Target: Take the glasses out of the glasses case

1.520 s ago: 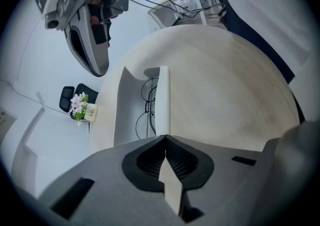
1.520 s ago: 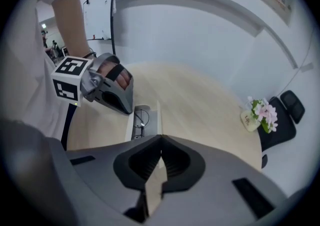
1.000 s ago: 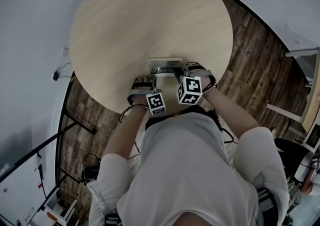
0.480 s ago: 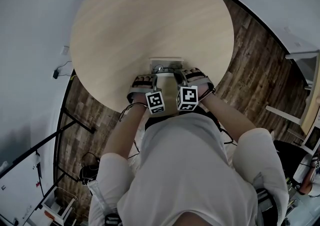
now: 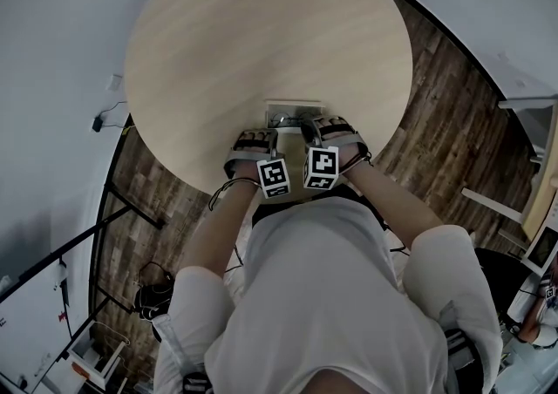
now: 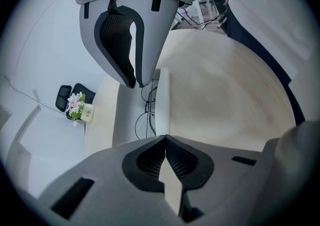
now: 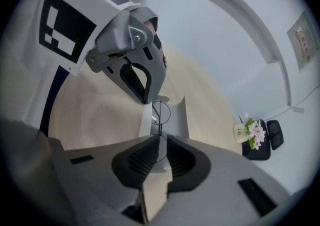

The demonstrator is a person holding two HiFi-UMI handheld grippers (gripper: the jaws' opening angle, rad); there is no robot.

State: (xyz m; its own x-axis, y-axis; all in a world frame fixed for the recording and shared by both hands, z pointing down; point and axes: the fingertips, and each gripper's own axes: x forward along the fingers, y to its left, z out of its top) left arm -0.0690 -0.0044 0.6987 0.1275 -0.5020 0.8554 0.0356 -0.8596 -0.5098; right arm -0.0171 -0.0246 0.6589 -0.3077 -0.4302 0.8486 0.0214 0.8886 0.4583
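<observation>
Clamping the side wall of the open glasses case [image 6: 162,101] between the shut pads of the left hand-held gripper [image 6: 164,137], apparently steadying it on the worktop [image 5: 261,35]. Pinching the right hand-held gripper [image 7: 163,138] down to a slit on the thin wire of the glasses [image 7: 161,113], lying in the case at and just beyond its tips. Risking, on lifting, tilting the fine frame out of so narrow a hold, snagging a temple on the case wall, dropping it back, or bending the wire by squeezing harder.

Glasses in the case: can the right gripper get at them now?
Probably yes: the case lies open, the glasses uncovered just at the closed right gripper; the left gripper only pinches the case's edge.
</observation>
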